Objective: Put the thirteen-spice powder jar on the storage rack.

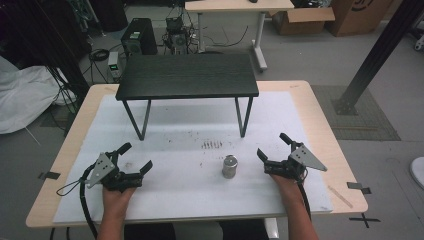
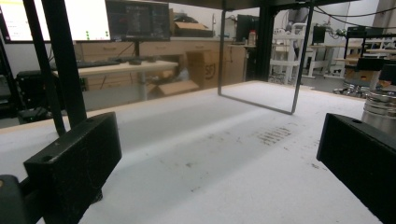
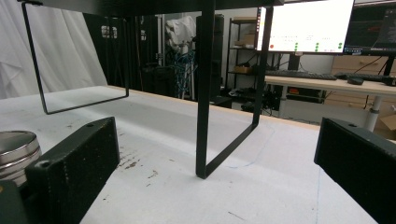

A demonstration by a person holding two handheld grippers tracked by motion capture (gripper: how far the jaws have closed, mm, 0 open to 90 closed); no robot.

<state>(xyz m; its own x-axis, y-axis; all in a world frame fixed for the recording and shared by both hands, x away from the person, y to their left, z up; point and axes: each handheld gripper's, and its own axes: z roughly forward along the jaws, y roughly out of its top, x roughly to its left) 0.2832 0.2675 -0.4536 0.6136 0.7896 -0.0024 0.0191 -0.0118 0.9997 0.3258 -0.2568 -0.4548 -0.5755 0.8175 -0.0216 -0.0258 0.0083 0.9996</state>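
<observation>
A small metal cylinder (image 1: pixel 229 166) stands upright on the white mat (image 1: pixel 190 195), between my two grippers and touching neither. My left gripper (image 1: pixel 136 157) rests on the mat at the front left, open, nothing between its jaws. My right gripper (image 1: pixel 273 146) rests at the front right, also open and empty. In the left gripper view the open left gripper (image 2: pixel 215 158) faces bare mat, with the cylinder (image 2: pixel 380 109) behind the right jaw. From the right gripper (image 3: pixel 215 158), the cylinder (image 3: pixel 16 149) shows beyond the left jaw.
A low black stand (image 1: pixel 187 75) on thin metal legs (image 3: pixel 205 93) spans the back of the mat; its leg frame (image 2: pixel 299 60) rises ahead. Dark scuff marks (image 1: pixel 211 145) lie mid-mat. The wooden table's edge (image 1: pixel 345 165) runs close on the right.
</observation>
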